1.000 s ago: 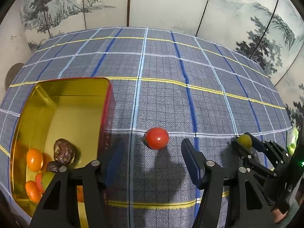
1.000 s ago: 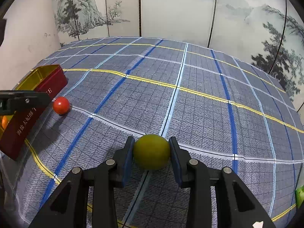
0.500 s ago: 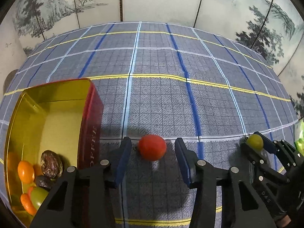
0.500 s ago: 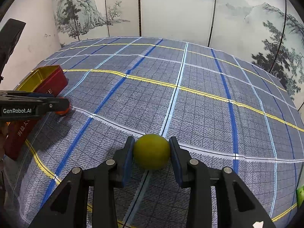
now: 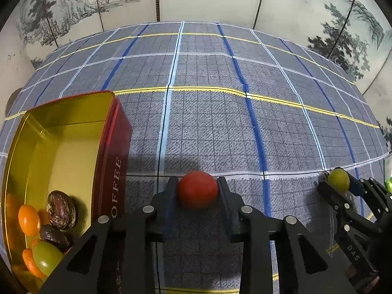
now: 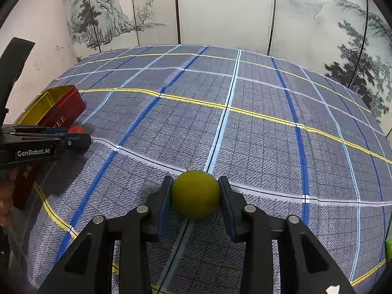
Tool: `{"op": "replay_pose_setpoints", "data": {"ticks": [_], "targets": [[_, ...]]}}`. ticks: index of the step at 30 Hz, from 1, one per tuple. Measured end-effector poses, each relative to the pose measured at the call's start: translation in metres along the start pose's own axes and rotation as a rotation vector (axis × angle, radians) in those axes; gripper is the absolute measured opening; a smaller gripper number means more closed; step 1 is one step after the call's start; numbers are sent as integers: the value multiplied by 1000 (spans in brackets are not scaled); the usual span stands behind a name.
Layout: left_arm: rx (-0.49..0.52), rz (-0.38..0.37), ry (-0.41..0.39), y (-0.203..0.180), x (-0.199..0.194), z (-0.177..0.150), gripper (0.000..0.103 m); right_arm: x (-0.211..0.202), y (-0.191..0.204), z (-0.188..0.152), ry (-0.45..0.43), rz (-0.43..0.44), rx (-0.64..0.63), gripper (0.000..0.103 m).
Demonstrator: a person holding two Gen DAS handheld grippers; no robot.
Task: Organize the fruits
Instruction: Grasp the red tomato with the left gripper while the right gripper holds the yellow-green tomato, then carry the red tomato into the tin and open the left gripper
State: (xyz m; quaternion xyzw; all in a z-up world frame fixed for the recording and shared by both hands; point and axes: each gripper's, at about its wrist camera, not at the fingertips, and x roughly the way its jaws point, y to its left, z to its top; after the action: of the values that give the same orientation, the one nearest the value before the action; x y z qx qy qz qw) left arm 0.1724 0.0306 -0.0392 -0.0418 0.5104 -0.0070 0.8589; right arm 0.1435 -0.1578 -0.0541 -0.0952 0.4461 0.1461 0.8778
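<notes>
The left gripper (image 5: 198,191) is clenched on a red fruit (image 5: 197,189); both blue pads press against its sides, and the fruit sits low over the checked tablecloth (image 5: 210,122). The right gripper (image 6: 196,193) is likewise clenched on a yellow-green fruit (image 6: 195,193), pads in contact on both sides, directly above a white stripe of the cloth. In the left wrist view, the right gripper appears at the lower right edge with the same yellow-green fruit between its fingertips.

Just beside the left gripper, on its left, stands an open red tin (image 5: 115,161) with a gold interior and the lettering "OFFEE" on its side wall. Its near end contains orange fruits (image 5: 29,220), two dark wrinkled fruits (image 5: 61,209) and a green grape (image 5: 46,257), packed touching one another. The far end of the tin is bare.

Beyond the tin and grippers the tablecloth extends with blue, white and yellow lines. Behind the table stands a folding screen (image 6: 220,9) painted with mountains and pine trees.
</notes>
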Motion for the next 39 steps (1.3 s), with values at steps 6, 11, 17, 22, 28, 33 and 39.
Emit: {"op": "replay_pose_setpoints", "data": {"ticks": [6, 11, 17, 22, 28, 33, 39], "targets": [[-1, -11, -6, -2, -13, -6, 32, 0, 0, -1, 2, -6, -3, 35], [-13, -30, -20, 0, -30, -13, 32, 0, 1, -1, 1, -7, -3, 35], [-30, -47, -44, 5, -52, -20, 32, 1, 0, -2, 1, -13, -8, 35], [-39, -45, -65, 15, -72, -25, 32, 2, 1, -2, 2, -18, -11, 35], [-54, -24, -93, 35, -94, -31, 32, 2, 1, -2, 2, -22, -15, 34], [-81, 3, -111, 55, -106, -35, 32, 3, 1, -2, 2, -25, -17, 34], [-124, 39, -116, 84, -113, -42, 32, 3, 1, -1, 3, -29, -20, 34]]}}
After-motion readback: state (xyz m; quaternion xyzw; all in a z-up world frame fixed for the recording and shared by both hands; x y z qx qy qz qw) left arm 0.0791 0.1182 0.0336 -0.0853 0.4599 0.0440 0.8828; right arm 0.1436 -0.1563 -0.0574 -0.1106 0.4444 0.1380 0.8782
